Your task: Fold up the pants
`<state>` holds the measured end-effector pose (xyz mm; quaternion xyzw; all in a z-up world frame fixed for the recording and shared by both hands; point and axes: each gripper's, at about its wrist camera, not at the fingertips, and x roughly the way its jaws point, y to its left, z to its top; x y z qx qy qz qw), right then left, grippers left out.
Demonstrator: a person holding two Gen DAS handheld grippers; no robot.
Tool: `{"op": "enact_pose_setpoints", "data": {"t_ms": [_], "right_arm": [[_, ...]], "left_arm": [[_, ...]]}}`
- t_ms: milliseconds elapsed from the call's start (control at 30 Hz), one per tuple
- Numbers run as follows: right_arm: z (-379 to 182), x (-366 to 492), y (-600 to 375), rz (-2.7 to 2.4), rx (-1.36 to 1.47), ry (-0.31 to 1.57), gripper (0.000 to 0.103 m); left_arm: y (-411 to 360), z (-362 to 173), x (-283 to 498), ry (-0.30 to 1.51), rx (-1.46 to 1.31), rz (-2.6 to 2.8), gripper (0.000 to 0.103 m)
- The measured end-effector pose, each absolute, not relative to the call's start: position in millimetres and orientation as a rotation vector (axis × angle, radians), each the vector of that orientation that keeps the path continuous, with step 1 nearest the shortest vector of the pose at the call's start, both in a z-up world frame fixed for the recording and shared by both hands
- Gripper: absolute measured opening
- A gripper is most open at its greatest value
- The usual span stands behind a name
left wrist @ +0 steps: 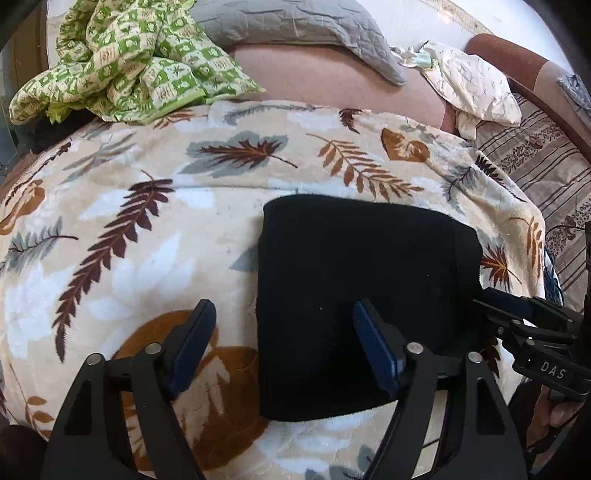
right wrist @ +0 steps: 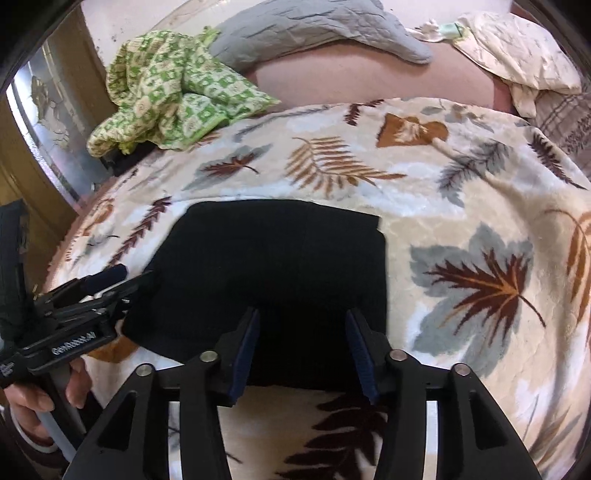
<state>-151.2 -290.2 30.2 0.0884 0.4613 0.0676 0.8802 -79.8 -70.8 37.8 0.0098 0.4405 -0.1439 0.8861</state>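
A: Left wrist view first. Hovering low over the bed, left gripper (left wrist: 284, 332) pointing forward, fingers (left wrist: 194, 343) spread wide and gripping nothing.

B: Lying flat as a folded black rectangle, the pants (left wrist: 354, 295), on the leaf-print blanket (left wrist: 129, 221). Sitting over their near part, the right-hand finger; sitting beside their left edge over bare blanket, the other finger.

A: Reaching in from the right edge, right gripper (left wrist: 517, 306), tip near the pants' right side. Bunching up at the far left, a green checked cloth (left wrist: 140, 66); resting behind it, a grey pillow (left wrist: 295, 26); lying far right, a cream cloth (left wrist: 476, 88).

B: Right wrist view now. Hovering low too, right gripper (right wrist: 301, 347), fingers (right wrist: 245, 354) parted moderately, holding nothing.

A: Lying straight ahead, the pants (right wrist: 273, 280), near edge running between and just under both fingertips.

B: Coming in from the left, left gripper (right wrist: 122, 280), held by a bare hand (right wrist: 40, 398), tip at the pants' left edge. Spreading under everything, the same blanket (right wrist: 461, 206), with the green cloth (right wrist: 170, 96) and pillow (right wrist: 314, 26) beyond.
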Motion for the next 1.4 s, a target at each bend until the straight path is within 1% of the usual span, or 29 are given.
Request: {"op": "enact_pose_setpoints", "data": {"t_ms": [100,300,333,367,433,633,767,867,1167,1400], "right_arm": [[27.7,-152.0,-293.1,0.149,0.205,0.946,0.050],[33.6,-152.0,-298.4,0.157,0.245,0.943,0.052],[35.1,-152.0,-300.5,0.152,0.258,0.938,0.059],[36.6,-151.8,-304.1,0.140,0.277,0.931,0.069],[37.5,-151.2,-309.0,0.129,0.299,0.918,0.076],[28.9,-143.8,-320.1,0.115,0.362,0.945,0.076],[21.1,-138.9,-324.5,0.121,0.396,0.967,0.080],[14.9,-134.0,-327.6,0.132,0.419,0.983,0.080],[3.9,-117.9,-329.5,0.169,0.458,0.995,0.084],[0.1,-111.6,-324.0,0.199,0.447,0.991,0.084]], "left_arm": [[-71.4,33.9,-79.7,0.917,0.014,-0.297,0.083],[-64.5,39.7,-78.8,0.925,-0.004,-0.309,0.083],[-62.0,41.2,-78.1,0.925,-0.009,-0.307,0.083],[-59.1,42.3,-76.8,0.927,-0.016,-0.306,0.083],[-54.6,42.7,-73.5,0.937,-0.030,-0.305,0.083],[-47.2,39.3,-66.5,0.964,-0.067,-0.319,0.083],[-46.1,35.4,-62.4,0.989,-0.097,-0.365,0.085],[-45.6,30.6,-58.4,1.014,-0.118,-0.392,0.085],[-47.7,22.6,-47.4,1.033,-0.148,-0.422,0.092],[-50.4,16.7,-41.5,1.047,-0.181,-0.423,0.102]]}}
